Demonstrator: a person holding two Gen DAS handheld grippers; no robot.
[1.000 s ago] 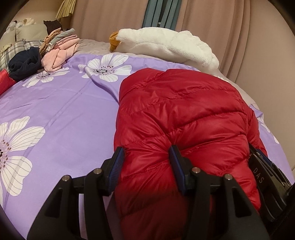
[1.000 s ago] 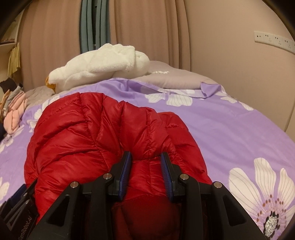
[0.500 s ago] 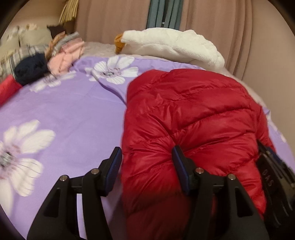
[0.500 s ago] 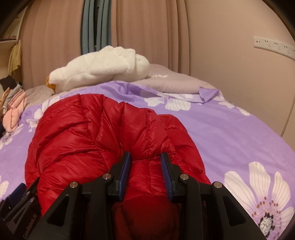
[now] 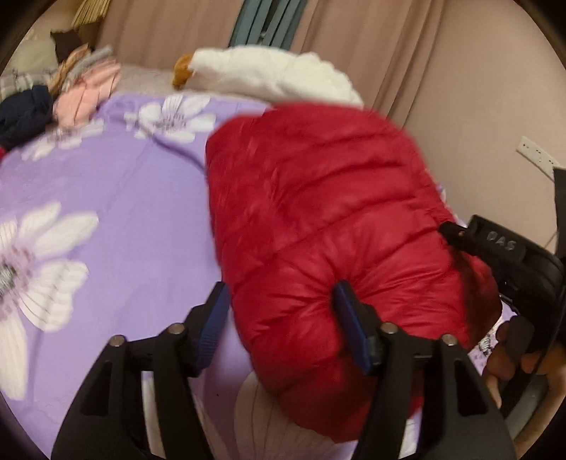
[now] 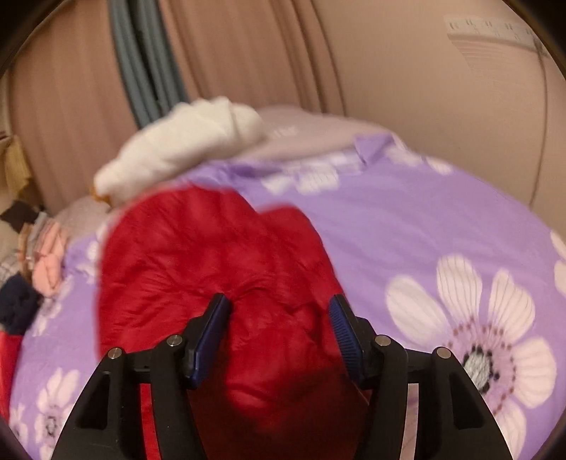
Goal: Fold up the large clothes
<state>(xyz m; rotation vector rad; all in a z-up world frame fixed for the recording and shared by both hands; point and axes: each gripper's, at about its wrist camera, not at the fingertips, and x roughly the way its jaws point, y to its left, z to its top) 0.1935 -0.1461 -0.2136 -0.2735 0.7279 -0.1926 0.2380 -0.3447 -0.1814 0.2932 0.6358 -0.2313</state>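
A red puffer jacket lies folded into a bundle on the purple flowered bedspread. It also shows in the right wrist view. My left gripper is open, its jaws wide apart around the jacket's near left edge. My right gripper is open, its jaws spread over the jacket's near right part. The right gripper's black body shows at the jacket's right side in the left wrist view. Both views are blurred.
A white plush goose lies at the head of the bed, also in the right wrist view. A pile of pink, navy and plaid clothes sits at the far left. A wall with a power strip runs along the right.
Both grippers have opened and let go of the jacket. Both have pulled back and risen a little, and the jacket bundle sits on the bedspread.
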